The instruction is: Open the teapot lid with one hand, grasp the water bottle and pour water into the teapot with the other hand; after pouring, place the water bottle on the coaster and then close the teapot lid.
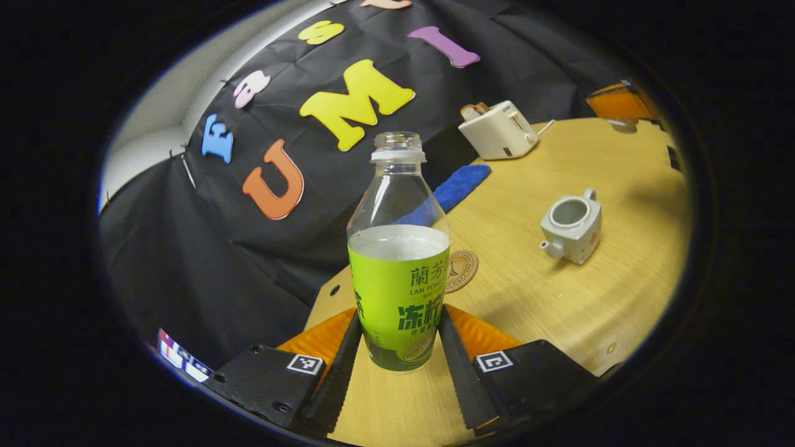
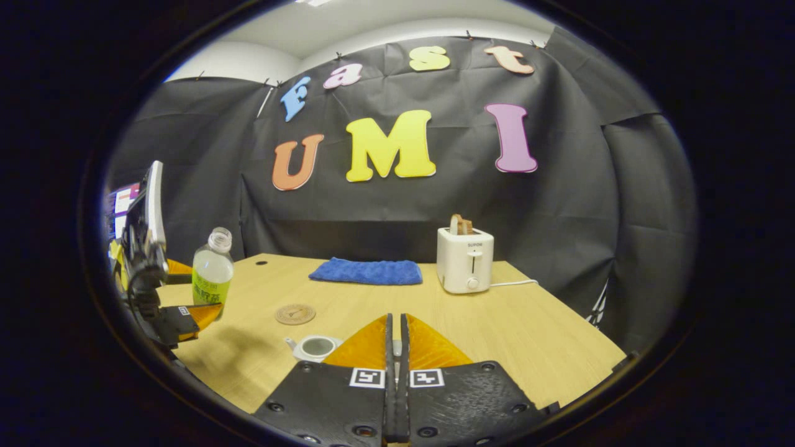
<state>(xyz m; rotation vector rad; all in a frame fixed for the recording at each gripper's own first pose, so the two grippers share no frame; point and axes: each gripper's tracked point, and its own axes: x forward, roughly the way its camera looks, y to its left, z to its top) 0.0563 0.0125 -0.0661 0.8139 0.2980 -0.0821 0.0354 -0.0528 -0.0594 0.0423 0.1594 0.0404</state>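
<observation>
- I worked at a pale wooden table (image 2: 509,329) in a booth hung with black cloth; a blue towel (image 2: 366,272) and a toaster (image 2: 464,259) stood along the back, well clear of the job.
- My left gripper (image 1: 397,338) had both fingers pressed on the bottle (image 1: 399,261) low on its label, upright and uncapped, about half full. In the right gripper view I saw it lifted off the table at the left, so I judged it ready to carry over and tip.
- My right gripper (image 2: 395,366) was clenched, fingers nearly touching. I could not tell whether it pinched the lid; nothing showed between the tips.
- The teapot (image 1: 571,228) sat with its mouth open, lid off, spout toward the bottle, just beneath the right fingers in that gripper's view.
- The coaster (image 2: 295,313) lay bare between bottle and teapot, I supposed kept free for setting the bottle down.
- By my reading, pouring had not begun: the bottle was not tilted, and stood apart from the pot.
</observation>
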